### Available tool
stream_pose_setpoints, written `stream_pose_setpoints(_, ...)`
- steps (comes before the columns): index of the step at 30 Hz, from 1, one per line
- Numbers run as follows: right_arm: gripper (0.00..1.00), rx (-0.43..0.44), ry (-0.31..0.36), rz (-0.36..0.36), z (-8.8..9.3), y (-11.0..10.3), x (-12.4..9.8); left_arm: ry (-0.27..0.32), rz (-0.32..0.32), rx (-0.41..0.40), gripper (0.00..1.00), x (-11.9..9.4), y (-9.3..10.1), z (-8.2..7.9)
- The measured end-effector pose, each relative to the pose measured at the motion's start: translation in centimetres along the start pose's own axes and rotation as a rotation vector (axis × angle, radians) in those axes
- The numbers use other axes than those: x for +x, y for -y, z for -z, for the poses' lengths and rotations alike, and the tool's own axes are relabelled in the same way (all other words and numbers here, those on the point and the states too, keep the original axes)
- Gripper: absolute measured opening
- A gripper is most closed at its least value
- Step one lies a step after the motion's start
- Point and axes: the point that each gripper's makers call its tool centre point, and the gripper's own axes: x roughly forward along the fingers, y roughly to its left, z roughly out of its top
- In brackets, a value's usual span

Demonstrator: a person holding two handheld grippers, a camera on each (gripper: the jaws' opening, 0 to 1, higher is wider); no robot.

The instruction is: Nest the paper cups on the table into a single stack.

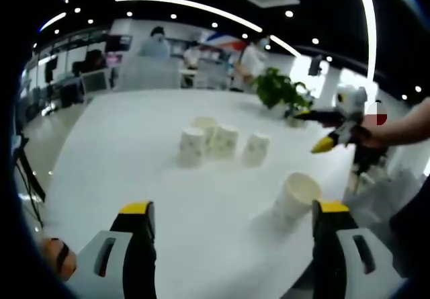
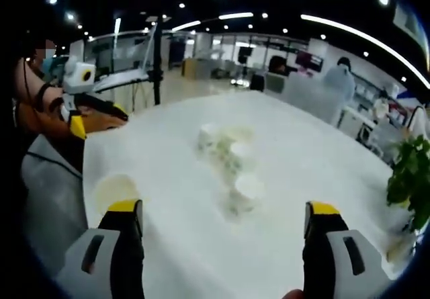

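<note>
White counter [image 1: 134, 171] is spreading across both views, glossy and bare around the cups. In the left gripper view the left gripper [image 1: 232, 211] is hovering low over the near edge, its yellow-tipped jaws standing wide apart with nothing between them. Just ahead of its right jaw a single paper cup [image 1: 295, 195] is sitting upright, mouth open, apart from the others. Farther in, near the counter's middle, a cluster of four paper cups [image 1: 218, 141] is standing close together, some touching. Beyond them a potted plant [image 1: 279, 91] is sitting at the far edge, and the right gripper is reaching in from the right side above the counter. In the right gripper view the right gripper [image 2: 218, 218] is likewise holding its jaws wide and empty. A lone cup [image 2: 115, 188] is sitting just beyond its left jaw, blurred; the grouped cups [image 2: 228, 161] are trailing away toward mid-counter, too smeared to count. The left gripper is showing at far left, held by a person. People are standing in the office background.
</note>
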Motion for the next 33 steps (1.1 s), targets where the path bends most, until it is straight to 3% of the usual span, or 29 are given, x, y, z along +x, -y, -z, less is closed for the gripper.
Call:
stream_pose_setpoints(19,0.93,-0.013,-0.039,-0.028,0.8,0.8,3.8,-0.015,-0.016,-0.019,0.97,-0.6,-0.2,0.8)
stream_pose_setpoints(23,0.92,-0.004,-0.044,-0.03,1.0,1.2,4.4,-0.019,-0.023,-0.021,0.97,-0.7,-0.2,1.0)
stream_pose_setpoints(27,0.85,0.0,-0.05,-0.031,1.3,1.6,4.8,-0.011,-0.025,-0.023,0.97,-0.8,-0.1,0.9)
stream_pose_setpoints(33,0.85,0.04,-0.043,-0.023,1.2,2.3,5.3,-0.017,-0.026,-0.023,0.97,-0.8,-0.2,1.1)
